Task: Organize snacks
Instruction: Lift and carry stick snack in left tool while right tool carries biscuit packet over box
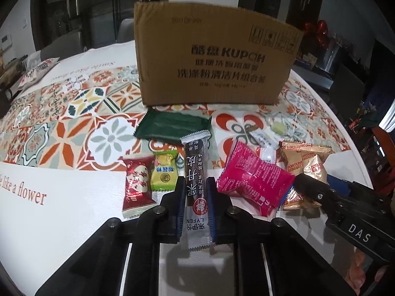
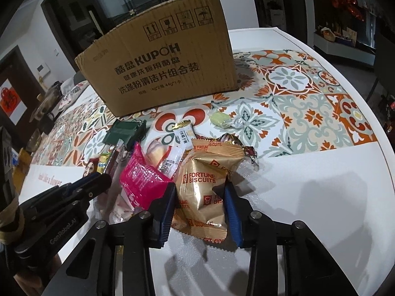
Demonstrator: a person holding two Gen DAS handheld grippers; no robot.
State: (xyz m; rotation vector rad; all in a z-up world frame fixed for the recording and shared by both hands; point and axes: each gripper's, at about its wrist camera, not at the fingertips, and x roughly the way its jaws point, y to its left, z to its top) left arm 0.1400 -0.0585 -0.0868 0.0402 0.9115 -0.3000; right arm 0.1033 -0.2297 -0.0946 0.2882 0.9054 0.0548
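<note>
My left gripper (image 1: 195, 185) is shut on a long dark-and-silver fruit-leather bar (image 1: 196, 172) that lies on the table. My right gripper (image 2: 200, 192) is closed around a gold Fortune Biscuits pack (image 2: 205, 192), its blue pads touching both sides. A pink pack (image 1: 254, 180) lies between them; it also shows in the right wrist view (image 2: 140, 182). A red candy pack (image 1: 137, 187) and a green-yellow pack (image 1: 164, 172) lie left of the bar. A dark green pack (image 1: 172, 125) lies behind. A brown cardboard box (image 1: 212, 56) stands at the back.
A patterned tablecloth (image 1: 74, 123) covers the round white table (image 2: 321, 185). A pale green wrapped candy (image 2: 221, 120) and small white sachets (image 2: 184, 133) lie near the box (image 2: 160, 56). More packs lie at the far left edge (image 1: 39, 69).
</note>
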